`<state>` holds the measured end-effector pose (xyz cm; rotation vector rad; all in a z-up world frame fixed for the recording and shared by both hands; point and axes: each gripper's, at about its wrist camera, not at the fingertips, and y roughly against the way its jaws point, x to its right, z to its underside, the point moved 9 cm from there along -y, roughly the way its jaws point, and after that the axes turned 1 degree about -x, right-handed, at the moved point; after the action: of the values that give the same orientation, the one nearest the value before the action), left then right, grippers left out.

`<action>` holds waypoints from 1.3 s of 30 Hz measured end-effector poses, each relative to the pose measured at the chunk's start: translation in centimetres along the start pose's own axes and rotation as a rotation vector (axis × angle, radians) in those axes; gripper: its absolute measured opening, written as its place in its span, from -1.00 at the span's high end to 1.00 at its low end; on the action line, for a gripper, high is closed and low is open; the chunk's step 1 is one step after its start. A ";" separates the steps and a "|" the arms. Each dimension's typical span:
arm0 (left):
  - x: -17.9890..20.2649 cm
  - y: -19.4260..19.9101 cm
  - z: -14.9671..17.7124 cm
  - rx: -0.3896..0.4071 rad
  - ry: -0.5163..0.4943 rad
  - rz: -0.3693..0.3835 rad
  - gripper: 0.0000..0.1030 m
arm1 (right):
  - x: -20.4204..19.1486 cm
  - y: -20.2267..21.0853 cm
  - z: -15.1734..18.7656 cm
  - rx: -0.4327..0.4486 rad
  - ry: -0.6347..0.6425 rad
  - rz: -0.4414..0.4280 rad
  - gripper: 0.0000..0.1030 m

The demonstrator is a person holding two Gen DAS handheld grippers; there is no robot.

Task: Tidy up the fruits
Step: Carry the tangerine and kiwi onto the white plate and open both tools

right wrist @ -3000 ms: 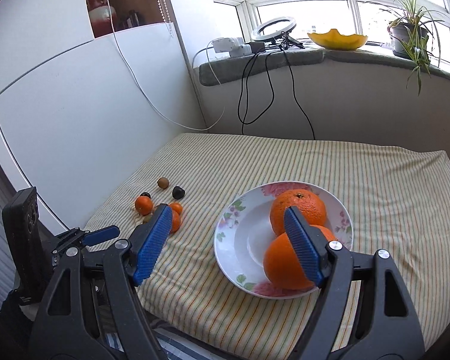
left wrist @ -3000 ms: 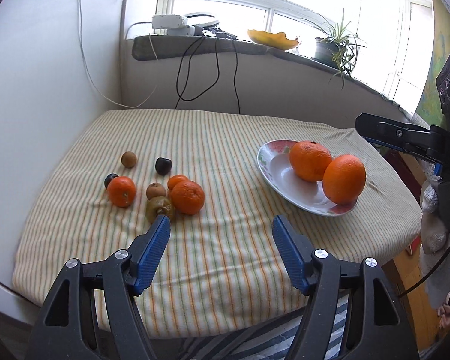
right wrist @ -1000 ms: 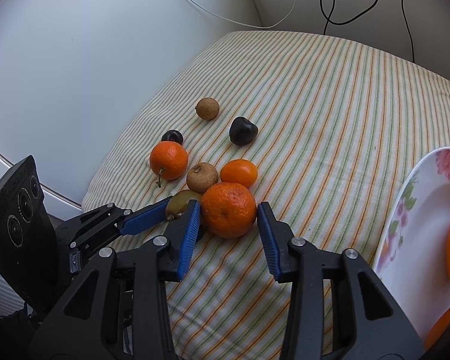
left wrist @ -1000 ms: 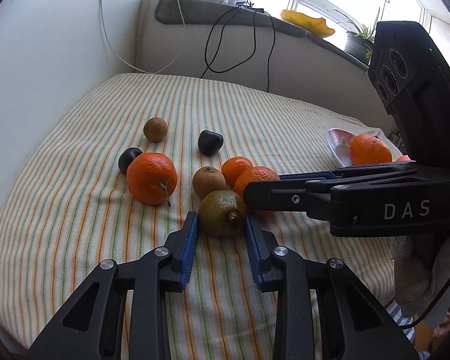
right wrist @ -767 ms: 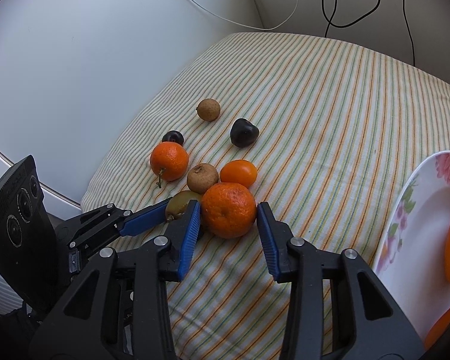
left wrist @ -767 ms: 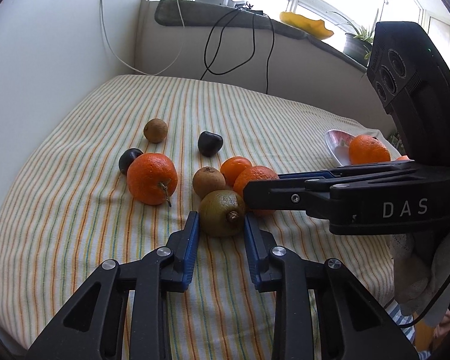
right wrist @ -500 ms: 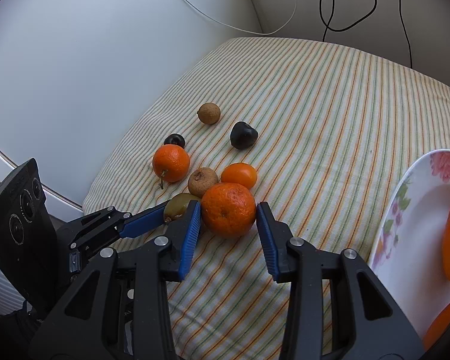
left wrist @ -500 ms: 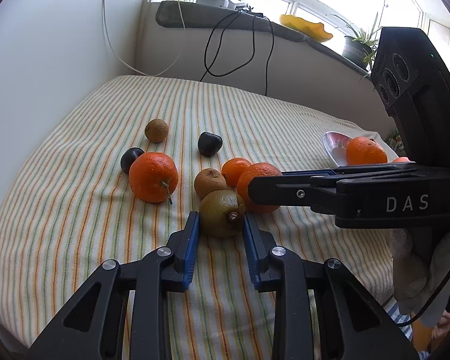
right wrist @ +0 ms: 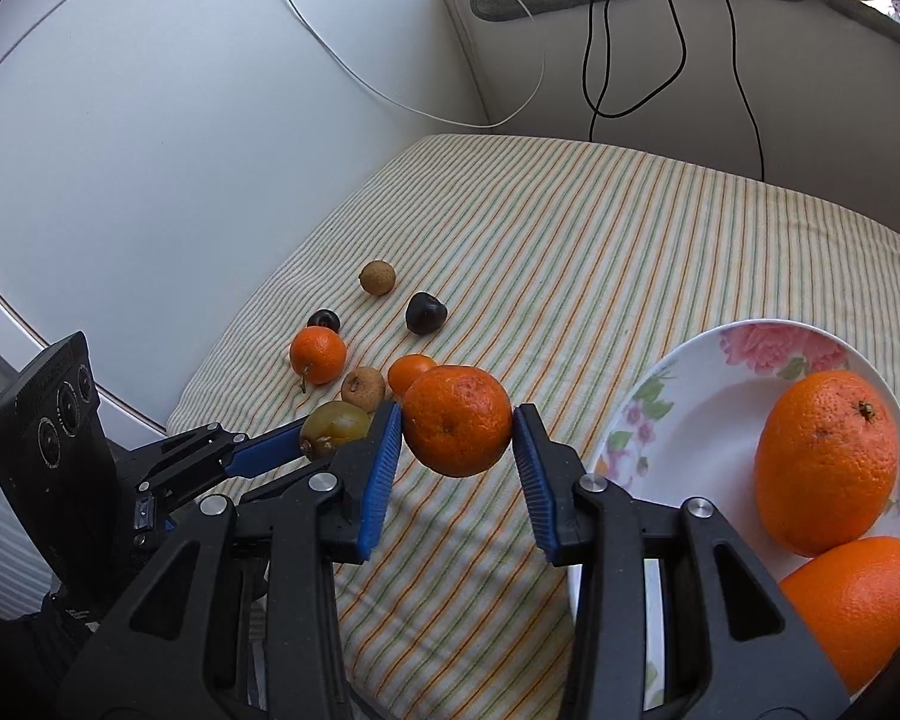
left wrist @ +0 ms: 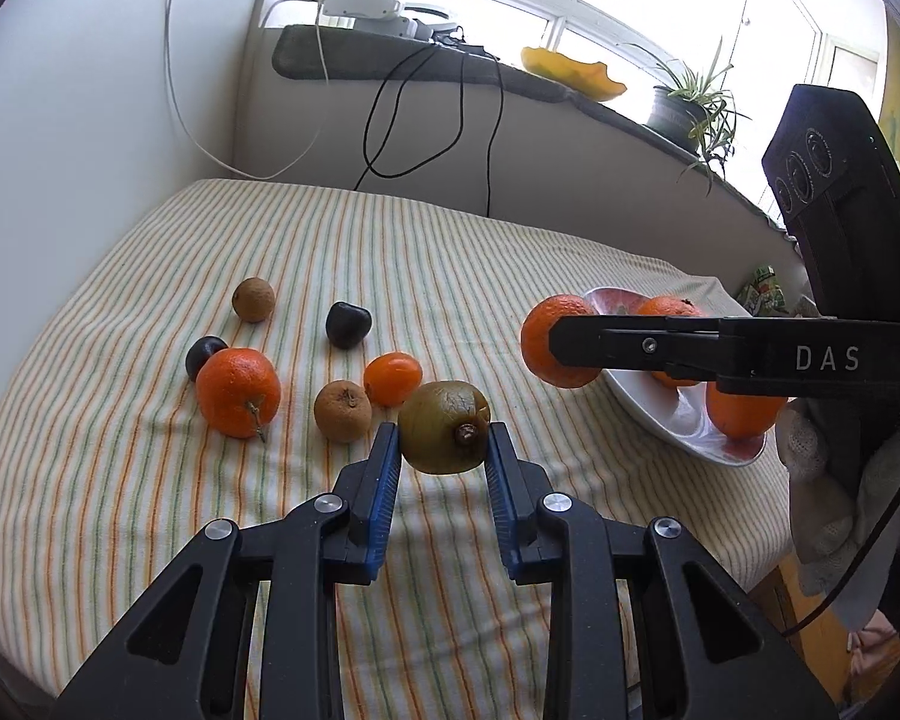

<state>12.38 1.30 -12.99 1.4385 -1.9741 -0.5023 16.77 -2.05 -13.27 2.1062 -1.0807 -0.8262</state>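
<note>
My left gripper [left wrist: 444,441] is shut on a green-brown kiwi [left wrist: 444,427], held just above the striped cloth. Its blue fingertip and the kiwi [right wrist: 336,427] also show at the lower left of the right wrist view. My right gripper [right wrist: 457,429] is shut on a tangerine [right wrist: 457,427], lifted off the cloth and close to the flowered plate [right wrist: 678,414]. The plate holds two large oranges [right wrist: 828,462]. In the left wrist view that tangerine [left wrist: 546,339] hangs beside the plate [left wrist: 660,420].
On the cloth lie a tangerine with a stem [left wrist: 238,392], a small orange fruit [left wrist: 392,378], two brown round fruits [left wrist: 342,411], and two dark fruits [left wrist: 348,325]. A white wall stands on the left. Cables hang from the windowsill behind.
Both grippers have lifted their fruits off the cloth. The right gripper carried its tangerine up and rightward to the plate's edge; the kiwi has risen slightly in the left gripper.
</note>
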 end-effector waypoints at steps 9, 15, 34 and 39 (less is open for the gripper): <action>4.1 -1.3 -1.1 -0.001 -0.053 0.065 0.48 | 4.2 2.8 -0.4 0.022 -0.009 0.091 0.22; 6.4 -2.1 -1.7 -0.003 -0.072 0.095 0.48 | 6.3 3.5 -0.6 0.015 -0.002 0.143 0.23; 11.6 -4.2 -2.0 -0.034 -0.119 0.161 0.48 | 8.4 3.8 -1.0 0.002 0.016 0.191 0.22; 11.9 -4.4 -2.0 -0.041 -0.124 0.162 0.47 | 8.5 3.8 -1.1 0.006 0.012 0.187 0.21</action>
<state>14.43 -11.18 -11.13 1.2359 -2.1447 -0.5672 19.88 -10.77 -11.84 1.9763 -1.2525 -0.7206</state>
